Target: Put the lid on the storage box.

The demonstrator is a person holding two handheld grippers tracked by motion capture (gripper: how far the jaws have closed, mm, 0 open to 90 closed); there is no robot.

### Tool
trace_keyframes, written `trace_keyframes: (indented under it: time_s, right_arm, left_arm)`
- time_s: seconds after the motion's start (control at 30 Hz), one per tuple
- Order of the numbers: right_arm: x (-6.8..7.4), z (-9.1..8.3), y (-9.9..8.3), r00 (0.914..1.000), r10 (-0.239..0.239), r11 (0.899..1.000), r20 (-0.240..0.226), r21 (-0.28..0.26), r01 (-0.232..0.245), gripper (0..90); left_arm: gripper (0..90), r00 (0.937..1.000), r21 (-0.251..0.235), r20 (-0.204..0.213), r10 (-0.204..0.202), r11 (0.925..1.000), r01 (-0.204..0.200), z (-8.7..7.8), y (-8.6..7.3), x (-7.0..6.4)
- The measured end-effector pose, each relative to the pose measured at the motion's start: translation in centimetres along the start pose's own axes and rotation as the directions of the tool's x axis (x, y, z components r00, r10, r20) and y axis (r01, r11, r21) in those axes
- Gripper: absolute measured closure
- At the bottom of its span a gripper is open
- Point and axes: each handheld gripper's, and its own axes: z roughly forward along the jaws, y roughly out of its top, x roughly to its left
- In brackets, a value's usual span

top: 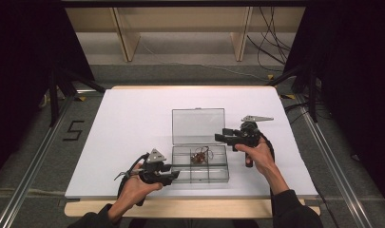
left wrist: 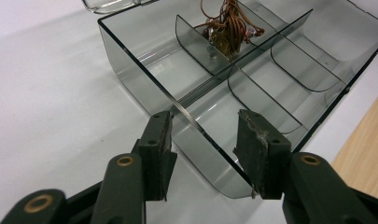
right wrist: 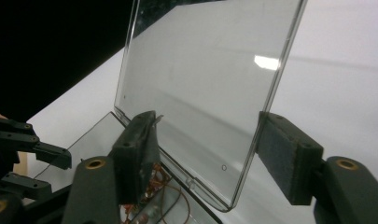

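Left tool (left wrist: 203,140) spread wide, straddling the near wall of the box (left wrist: 144,84) on the counter (top: 133,118). Right tool (right wrist: 205,154), also released, brackets the raised lid (right wrist: 205,84) without touching; wires (left wrist: 228,28) sit in a rear compartment.

Compartment box (left wrist: 144,79): smoke-tinted clear plastic, glossy, smooth walls and dividers. Lid (right wrist: 205,93): clear plastic, glossy, catches a light reflection, polished edges. Wire bundle (left wrist: 228,28) in a compartment: thin coppery-brown strands, slight metallic sheen. Left tongs (left wrist: 205,149): matt black plastic arms, brass-coloured rivets, dark rubbery pads (left wrist: 256,154), rough and chipped at the edges. Right tongs (right wrist: 210,158): same matt black build, pads (right wrist: 284,154) grainy, foam-like. Worktop (top: 133,123): matt white sheet, smooth, with a pale wood edge (top: 190,207), satin finish.
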Motion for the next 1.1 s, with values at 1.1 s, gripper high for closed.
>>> trace_keyframes:
  time_s: [1.1]
  right_arm:
    - [0.9, -1.6, 1.0, 0.9966, -0.082, 0.994, -0.006, -0.072, 0.081, 71.1]
  left_arm:
    - [54.6, 0.9999, -0.017, -0.009, -0.009, 0.9998, 0.009, 0.2, -0.1, -0.1]
